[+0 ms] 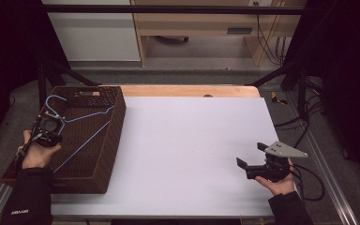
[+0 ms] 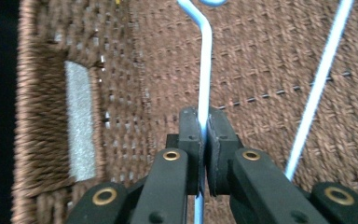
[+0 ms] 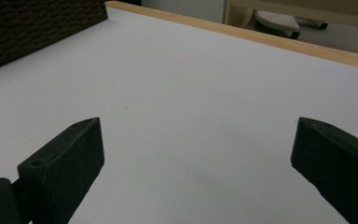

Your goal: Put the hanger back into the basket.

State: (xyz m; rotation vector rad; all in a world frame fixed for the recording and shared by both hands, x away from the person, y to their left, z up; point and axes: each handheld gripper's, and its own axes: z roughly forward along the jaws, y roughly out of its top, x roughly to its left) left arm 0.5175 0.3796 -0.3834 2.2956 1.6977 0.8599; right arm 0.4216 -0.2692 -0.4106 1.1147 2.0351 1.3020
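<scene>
Left gripper (image 2: 204, 135) is pinched tight on the neck of the blue wire hanger (image 1: 82, 125), which sits inside the woven basket (image 1: 115, 124) at the table's left edge. Looks like either a pickup or a drop-off; can't tell which. Right gripper (image 3: 198, 161) hangs spread wide over bare white table (image 1: 187, 140), holding nothing.

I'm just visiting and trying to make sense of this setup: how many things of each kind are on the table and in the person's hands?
Blue wire hanger: 1
Brown woven basket: 1
Hand-held grippers, left gripper and right gripper: 2
Total: 4
</scene>
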